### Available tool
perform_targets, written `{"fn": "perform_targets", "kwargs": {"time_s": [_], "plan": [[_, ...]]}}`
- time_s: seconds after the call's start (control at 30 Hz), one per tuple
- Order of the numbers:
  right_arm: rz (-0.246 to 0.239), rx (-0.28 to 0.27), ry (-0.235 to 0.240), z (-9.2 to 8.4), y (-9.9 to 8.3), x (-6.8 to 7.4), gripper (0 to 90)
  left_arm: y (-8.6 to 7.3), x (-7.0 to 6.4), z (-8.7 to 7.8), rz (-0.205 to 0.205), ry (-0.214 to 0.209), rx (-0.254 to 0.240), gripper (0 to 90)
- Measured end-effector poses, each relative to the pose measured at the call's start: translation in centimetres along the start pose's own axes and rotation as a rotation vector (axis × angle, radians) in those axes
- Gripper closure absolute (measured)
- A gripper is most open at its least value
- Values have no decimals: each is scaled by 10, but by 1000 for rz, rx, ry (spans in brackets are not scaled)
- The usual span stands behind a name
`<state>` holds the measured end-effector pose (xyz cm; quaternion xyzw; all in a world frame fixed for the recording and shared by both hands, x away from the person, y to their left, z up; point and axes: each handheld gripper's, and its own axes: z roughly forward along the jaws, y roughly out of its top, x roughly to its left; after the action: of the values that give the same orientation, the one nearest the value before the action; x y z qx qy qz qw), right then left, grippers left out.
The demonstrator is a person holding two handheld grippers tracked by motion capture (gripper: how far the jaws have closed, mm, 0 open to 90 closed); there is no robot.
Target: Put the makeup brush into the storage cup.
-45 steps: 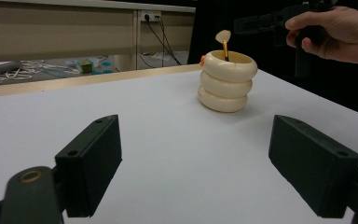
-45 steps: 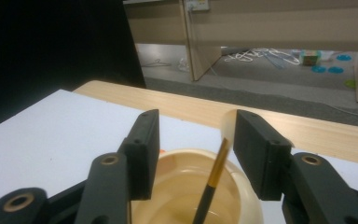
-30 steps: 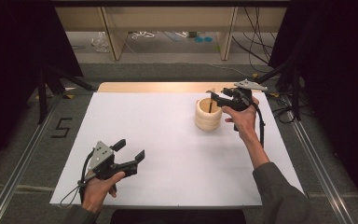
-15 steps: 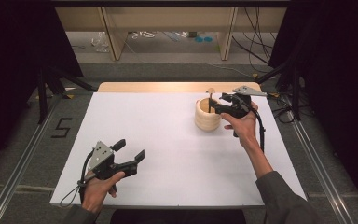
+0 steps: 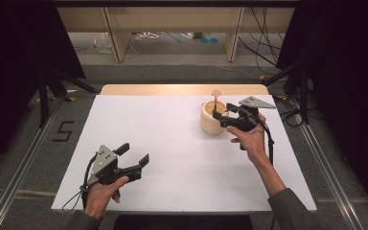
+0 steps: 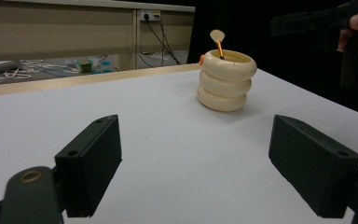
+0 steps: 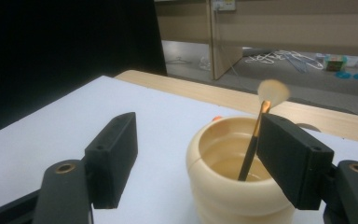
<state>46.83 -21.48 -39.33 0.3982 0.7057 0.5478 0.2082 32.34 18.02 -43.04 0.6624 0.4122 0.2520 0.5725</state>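
A cream ribbed pot (image 5: 211,123) (image 6: 226,81) (image 7: 233,186) stands on the white table sheet (image 5: 172,143), right of the middle. A make-up brush (image 5: 215,97) (image 6: 218,38) (image 7: 257,135) leans inside it, bristles up. My right gripper (image 5: 219,116) (image 7: 196,149) hovers at the pot's rim; its jaws have just been opening and stand apart, the brush handle close to one jaw and not pressed. My left gripper (image 5: 134,154) (image 6: 196,158) rests open near the front left, nothing between its jaws.
A bare wooden strip (image 5: 172,89) runs along the table's far edge. Beyond it are shelf legs (image 5: 117,33) and loose cables on the floor. Metal rails (image 5: 326,167) flank the table, and dark stand legs (image 5: 48,86) are at both sides.
The right gripper has slid a little toward the near side beside the pot, and its jaws have spread wider. The brush stays in the pot. The left gripper has kept still.
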Motion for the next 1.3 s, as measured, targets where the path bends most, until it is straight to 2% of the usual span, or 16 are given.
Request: {"fn": "perform_targets", "kwargs": {"time_s": [0.2,0.37,0.43,0.5,0.57,0.6,0.67,0.73,0.8,0.9,0.93,0.97,1.0,1.03,1.1,1.3], "plan": [[-12,25,13,-8,-4,3,282,0,0,0,4,1,3,167],[-35,-3,25,-10,-4,10,275,0,2,-1,0,7,5,167],[-21,8,38,-10,-4,15,269,0,2,-1,0,6,1,167],[-41,13,40,-11,-4,19,254,0,2,-1,2,6,1,167],[-34,4,53,-11,-6,23,251,0,2,-1,2,7,4,167],[-43,2,48,-11,-6,23,250,0,2,-1,2,7,5,167],[-25,22,57,-13,-8,25,246,0,2,-1,2,7,5,167],[-26,8,62,-13,-10,26,241,0,2,-1,2,7,4,167],[-20,29,62,-14,-12,28,241,0,2,-1,0,6,2,167],[-46,18,53,-14,-14,28,237,0,2,-1,1,6,3,167],[-33,30,61,-15,-14,30,237,0,2,-1,1,6,3,167],[-51,13,59,-14,-15,30,237,0,2,-1,0,6,2,167],[-36,20,68,-15,-15,32,237,0,2,-1,-1,7,2,167],[-55,16,63,-15,-15,32,237,0,2,-1,0,6,2,167],[-42,40,68,-17,-15,35,237,0,2,-1,1,5,1,167],[-52,27,74,-16,-21,37,236,0,2,-1,0,5,2,167]]}}
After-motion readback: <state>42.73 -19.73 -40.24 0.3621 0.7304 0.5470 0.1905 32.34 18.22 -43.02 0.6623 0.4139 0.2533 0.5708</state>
